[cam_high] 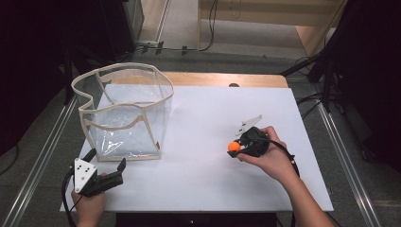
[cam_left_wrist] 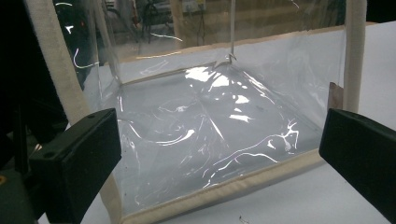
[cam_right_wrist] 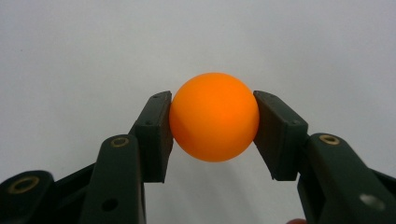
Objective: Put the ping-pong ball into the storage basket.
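Note:
An orange ball [cam_right_wrist: 214, 122] sits clamped between the two black jaws of my right gripper [cam_right_wrist: 214, 135], over the white table top. From above, that ball [cam_high: 233, 146] shows at the tip of the right gripper [cam_high: 235, 150], right of the table's middle. A clear plastic bag with a cream fabric trim [cam_high: 124, 113] stands open at the back left. My left gripper [cam_high: 108, 160] rests at the front left corner with its jaws wide apart, pointing at the bag's near wall [cam_left_wrist: 210, 140]; nothing lies between them.
The white table top [cam_high: 208, 118] has a wooden strip along its far edge. Metal rails run down both sides of the table. Dark equipment and cables stand on the floor at the far right.

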Tool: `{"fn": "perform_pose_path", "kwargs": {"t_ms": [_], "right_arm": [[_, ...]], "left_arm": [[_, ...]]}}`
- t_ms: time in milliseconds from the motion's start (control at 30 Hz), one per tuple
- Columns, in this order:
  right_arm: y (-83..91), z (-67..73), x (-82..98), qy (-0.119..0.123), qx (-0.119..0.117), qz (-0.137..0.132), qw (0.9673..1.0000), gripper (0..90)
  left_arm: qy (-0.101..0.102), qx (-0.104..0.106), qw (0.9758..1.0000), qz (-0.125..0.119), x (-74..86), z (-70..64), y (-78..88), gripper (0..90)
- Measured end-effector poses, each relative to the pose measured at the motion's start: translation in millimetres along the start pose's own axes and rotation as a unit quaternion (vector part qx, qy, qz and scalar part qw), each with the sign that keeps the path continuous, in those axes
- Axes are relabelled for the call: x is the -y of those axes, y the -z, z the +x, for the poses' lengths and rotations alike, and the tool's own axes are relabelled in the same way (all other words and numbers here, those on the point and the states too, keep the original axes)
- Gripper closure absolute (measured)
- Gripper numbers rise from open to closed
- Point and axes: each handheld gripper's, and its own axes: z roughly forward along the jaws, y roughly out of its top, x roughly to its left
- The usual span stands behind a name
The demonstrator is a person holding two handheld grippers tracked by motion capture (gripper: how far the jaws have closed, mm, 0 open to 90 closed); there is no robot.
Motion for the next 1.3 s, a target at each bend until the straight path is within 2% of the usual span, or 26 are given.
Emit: {"fn": "perform_pose_path", "kwargs": {"t_ms": [533,1300], "right_arm": [[-6.9,4.5,-12.6,0.008,-0.009,-0.002,0.9999,48.1],[-16.7,15.5,-38.5,0.035,-0.019,0.001,0.9992,48.1]], "left_arm": [[0.000,0.001,1.0000,-0.001,0.1,-0.1,-0.2,0.0],[-0.001,0.002,1.0000,-0.001,0.0,-0.2,-0.2,0.0]]}}
